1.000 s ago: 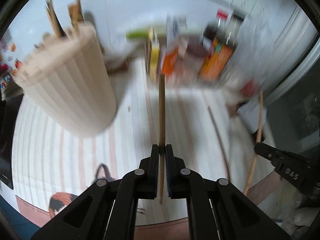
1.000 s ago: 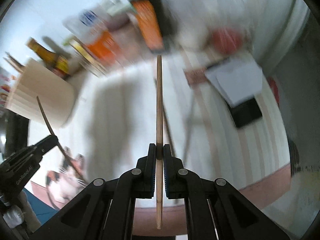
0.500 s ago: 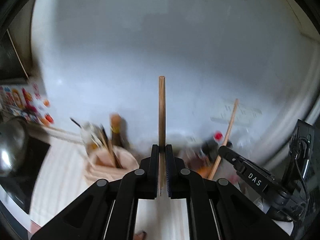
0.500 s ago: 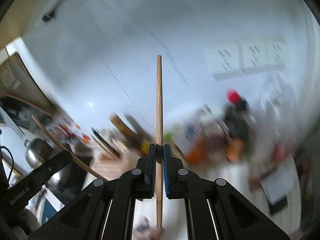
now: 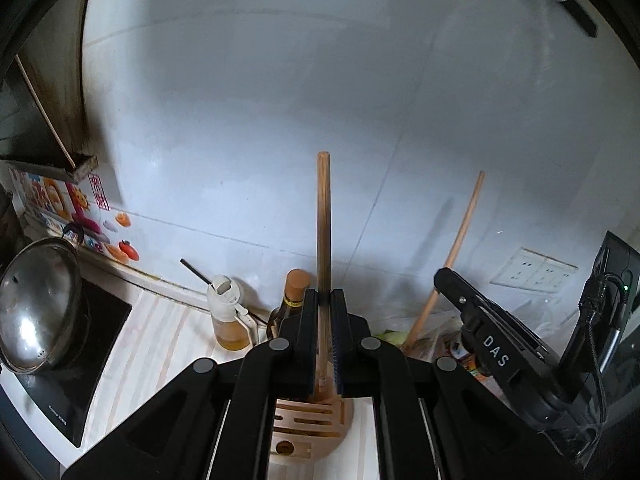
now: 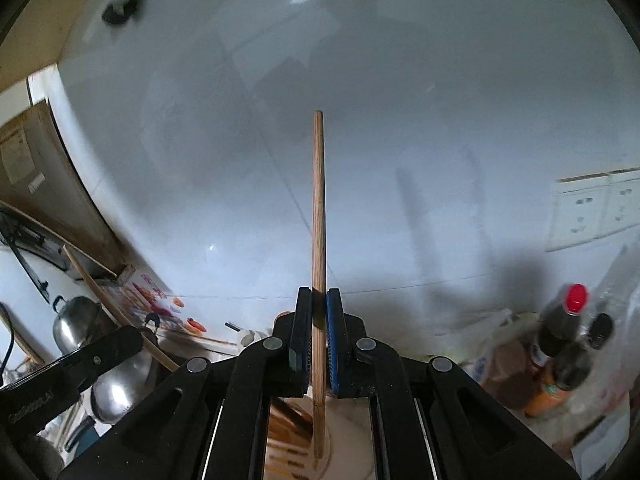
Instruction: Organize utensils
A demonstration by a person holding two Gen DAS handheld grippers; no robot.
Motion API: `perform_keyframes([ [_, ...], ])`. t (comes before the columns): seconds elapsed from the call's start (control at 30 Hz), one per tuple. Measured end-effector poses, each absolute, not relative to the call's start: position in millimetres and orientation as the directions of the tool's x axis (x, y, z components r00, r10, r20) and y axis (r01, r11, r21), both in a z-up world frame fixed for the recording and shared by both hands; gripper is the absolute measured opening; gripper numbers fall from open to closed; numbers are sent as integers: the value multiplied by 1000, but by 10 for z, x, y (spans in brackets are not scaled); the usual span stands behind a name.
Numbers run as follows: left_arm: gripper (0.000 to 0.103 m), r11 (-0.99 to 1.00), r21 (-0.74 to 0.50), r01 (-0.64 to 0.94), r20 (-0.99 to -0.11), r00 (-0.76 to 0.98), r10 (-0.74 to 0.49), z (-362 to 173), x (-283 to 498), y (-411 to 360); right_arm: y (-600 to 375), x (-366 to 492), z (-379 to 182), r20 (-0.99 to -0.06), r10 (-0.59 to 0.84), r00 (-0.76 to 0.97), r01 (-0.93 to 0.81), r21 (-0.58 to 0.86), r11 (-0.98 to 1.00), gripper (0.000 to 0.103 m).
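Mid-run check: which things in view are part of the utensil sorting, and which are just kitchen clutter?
Job: left tongs gripping a chopstick; right tongs gripping another chopstick; wooden holder.

Clutter: pot, oil dispenser, sauce bottle, wall sockets.

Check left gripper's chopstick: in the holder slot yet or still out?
Cannot tell. The chopstick stands upright, clamped in the left gripper, its lower end at the wooden holder's slotted top; gripper fingers hide whether it has entered.

White "DAS" lettering on the right tongs [image 5: 495, 350]

left tongs [image 5: 324, 332] black, silver screws | right tongs [image 6: 318, 344] black, blue pads
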State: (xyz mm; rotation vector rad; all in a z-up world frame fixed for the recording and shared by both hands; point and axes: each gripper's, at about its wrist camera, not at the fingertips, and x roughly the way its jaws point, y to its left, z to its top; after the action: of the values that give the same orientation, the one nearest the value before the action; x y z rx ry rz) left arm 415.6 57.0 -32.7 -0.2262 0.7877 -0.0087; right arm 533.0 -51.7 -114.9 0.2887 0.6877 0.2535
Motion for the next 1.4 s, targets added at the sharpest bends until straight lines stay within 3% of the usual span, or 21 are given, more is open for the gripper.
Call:
perform_keyframes([
  [0.67, 4, 960, -261, -100, -778, 611, -148, -771, 4379, 683, -55, 5432, -1701, -591, 367, 719, -239, 286, 928, 7],
  [0.93, 8, 952, -282, -123, -791, 591, -158, -739, 4262, 709, -87, 5357, -1718, -644, 366, 672, -251, 267, 930, 8],
  [1.03, 23, 956, -250, -151, -793, 599, -113, -680, 4189, 759, -133, 5311, -1676, -648, 361, 671, -249, 262, 932, 9],
  [1.1, 62, 962, -217, -168, -788, 611, -71, -633, 4122, 792, -170, 5267, -1635, -652, 354, 670, -246, 255, 935, 14],
  [1.27, 76, 966, -142, -214, -773, 634, 27, -572, 3942, 896, -278, 5137, -1528, -656, 344, 672, -237, 249, 939, 22],
  [1.37, 90, 968, -97, -233, -768, 636, 76, -610, 3828, 934, -357, 5018, -1483, -666, 320, 674, -224, 229, 947, 38],
  [1.4, 90, 968, -81, -236, -765, 637, 91, -631, 3778, 938, -366, 4976, -1479, -671, 306, 675, -218, 215, 952, 46],
])
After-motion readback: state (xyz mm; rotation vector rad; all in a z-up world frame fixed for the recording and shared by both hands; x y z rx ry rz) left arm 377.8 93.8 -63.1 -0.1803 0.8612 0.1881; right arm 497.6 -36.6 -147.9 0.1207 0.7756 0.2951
